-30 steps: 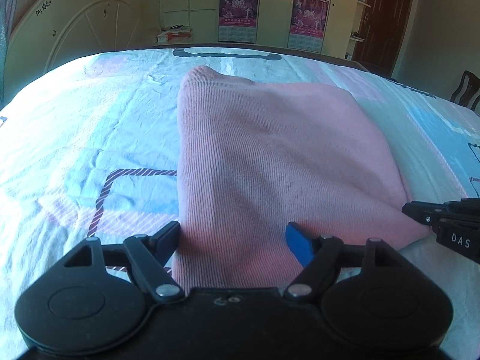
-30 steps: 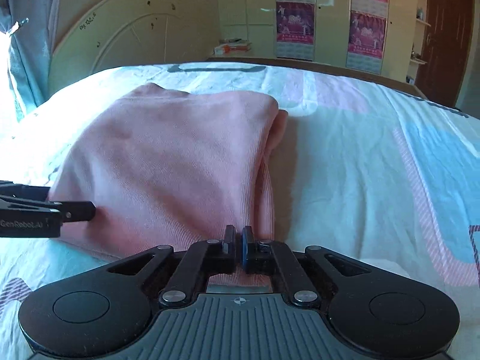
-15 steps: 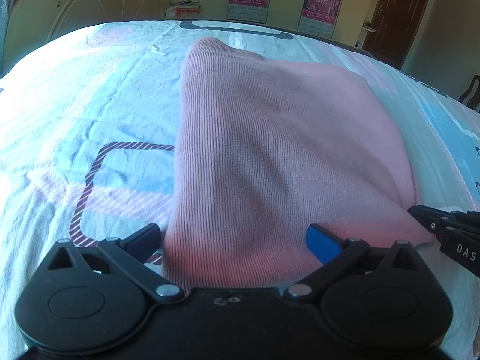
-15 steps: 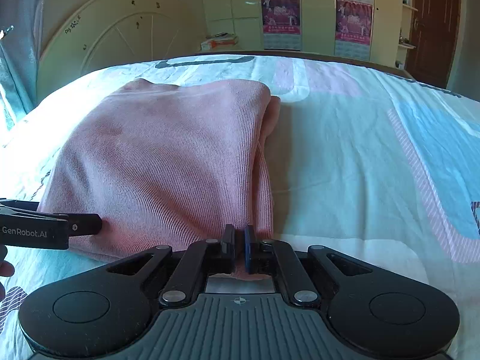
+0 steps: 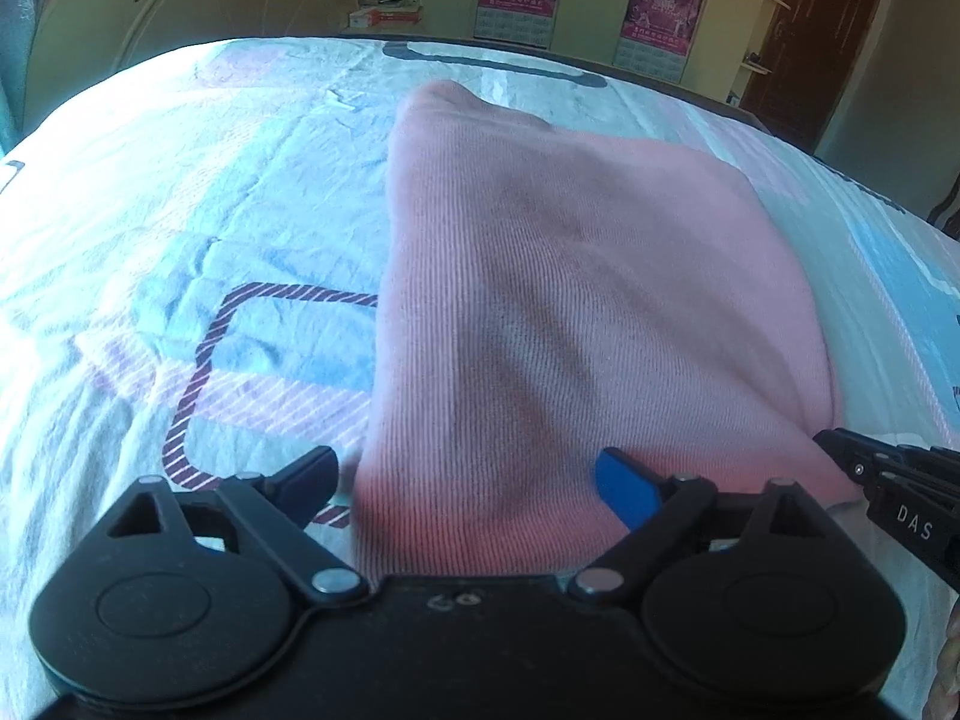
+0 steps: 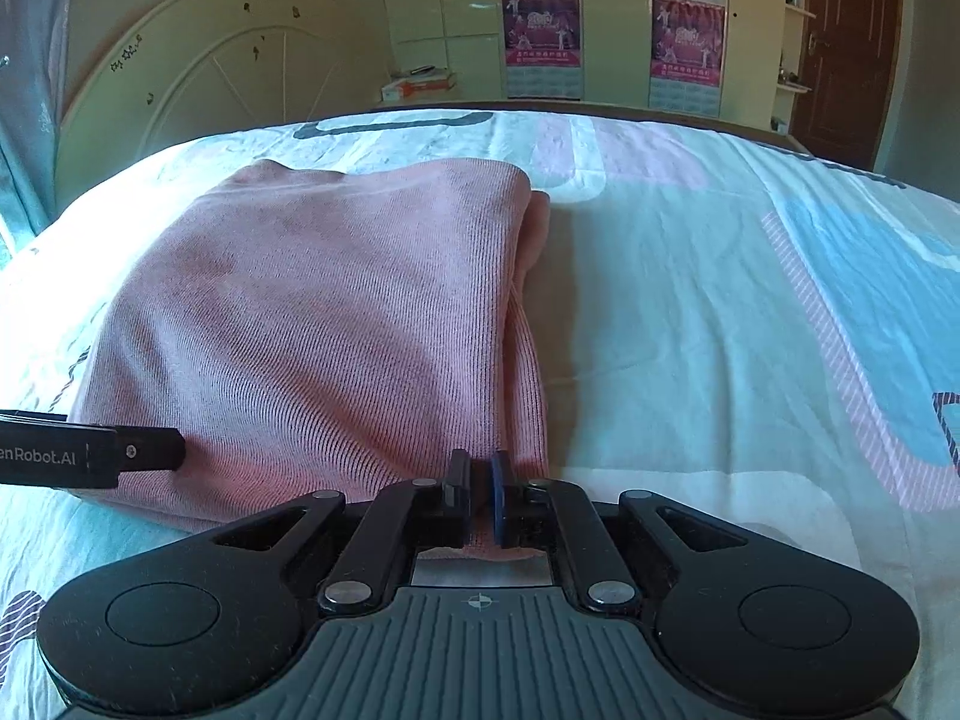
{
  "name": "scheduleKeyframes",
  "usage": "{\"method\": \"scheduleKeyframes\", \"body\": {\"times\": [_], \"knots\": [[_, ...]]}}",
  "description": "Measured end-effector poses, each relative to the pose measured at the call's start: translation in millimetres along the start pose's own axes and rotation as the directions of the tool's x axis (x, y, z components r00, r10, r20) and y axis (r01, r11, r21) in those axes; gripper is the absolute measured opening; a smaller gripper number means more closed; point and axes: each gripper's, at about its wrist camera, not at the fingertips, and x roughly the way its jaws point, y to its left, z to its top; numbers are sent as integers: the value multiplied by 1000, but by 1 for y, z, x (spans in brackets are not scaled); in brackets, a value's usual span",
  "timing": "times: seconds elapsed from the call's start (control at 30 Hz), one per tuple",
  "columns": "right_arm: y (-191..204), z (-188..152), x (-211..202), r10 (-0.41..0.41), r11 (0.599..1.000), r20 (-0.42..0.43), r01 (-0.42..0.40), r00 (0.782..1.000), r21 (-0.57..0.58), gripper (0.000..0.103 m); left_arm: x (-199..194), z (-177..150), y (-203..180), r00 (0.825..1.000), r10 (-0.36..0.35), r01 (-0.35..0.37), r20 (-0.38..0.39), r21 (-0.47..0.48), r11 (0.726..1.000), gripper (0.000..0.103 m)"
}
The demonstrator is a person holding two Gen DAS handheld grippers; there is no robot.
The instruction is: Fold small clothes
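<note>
Right up close, the left gripper (image 5: 474, 480) stands with its jaws wide apart over the near left corner of the folded pink garment (image 5: 576, 312); its jaws have just been closing a little, yet the black finger sits off the cloth's left edge over the bedsheet (image 5: 180, 228) and the blue-padded finger rests above the knit, neither pad pressing on it. Beside it, the right gripper (image 6: 478, 495) has its fingers drawn together and pinched on the near right corner of the same garment, a thin strip of pink fabric showing between the two pads. Each gripper's tip shows at the edge of the other's view, both near the garment's near hem and well apart from each other. The garment lies flat on the bed, folded into a thick rectangle with a doubled edge along its right side, reaching away from the grippers toward the middle of the sheet. The sheet around it is pale, printed with blue and pink blocks and a striped maroon outline (image 5: 204, 360) to the left of the cloth. Farther off stands a cream arched headboard (image 6: 198, 78), and behind the bed a wardrobe with two pink posters (image 6: 543, 30) and a dark brown door (image 6: 849, 48) at the far right.
</note>
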Motion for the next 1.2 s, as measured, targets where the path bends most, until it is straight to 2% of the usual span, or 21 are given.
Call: {"method": "scheduleKeyframes", "body": {"times": [0.07, 0.13, 0.17, 0.2, 0.27, 0.37, 0.43, 0.5, 0.73, 0.87, 1.07, 1.2], "knots": [[3, 1, 0, -10, 1000, -5, 10, 1000, -20, 8, -7, 0, 3, 1000, 5, -5, -1, -14, 1000, 91], [5, 4, -4, -18, 1000, -11, 17, 1000, -25, 13, -14, -1, 9, 1000, -14, 14, 2, -28, 1000, 91], [5, 5, -9, -22, 1000, -9, 22, 1000, -15, 28, -19, -1, 12, 1000, -13, 13, 8, -35, 999, 91], [5, 5, -16, -20, 1000, 5, 20, 1000, 0, 49, -23, -1, 13, 1000, -2, 2, 10, -35, 999, 91], [6, 4, -37, -5, 1000, 50, 5, 999, 13, 65, -34, -1, 13, 999, 25, -24, 21, -18, 1000, 90], [12, 0, -68, 21, 999, 82, -18, 996, -31, 67, -58, 0, 11, 996, 59, -60, 64, 11, 998, 90], [16, -5, -87, 37, 998, 87, -33, 996, -50, 76, -76, -1, 5, 994, 71, -74, 82, 33, 997, 90], [19, -12, -106, 63, 996, 85, -58, 994, -67, 88, -93, -4, 0, 993, 80, -84, 91, 48, 995, 90], [21, -36, -174, 116, 992, 128, -109, 985, -59, 93, -162, -36, -26, 988, 80, -89, 132, 66, 994, 91], [13, -54, -218, 87, 996, 177, -86, 980, -16, 102, -201, -63, -38, 985, 76, -84, 154, 47, 995, 94], [5, -85, -284, 47, 999, 277, -48, 960, -1, 103, -259, -108, -54, 976, 87, -92, 199, 13, 996, 98], [3, -104, -321, 44, 999, 317, -52, 947, 15, 103, -293, -135, -66, 966, 106, -116, 235, 30, 993, 99]]}}
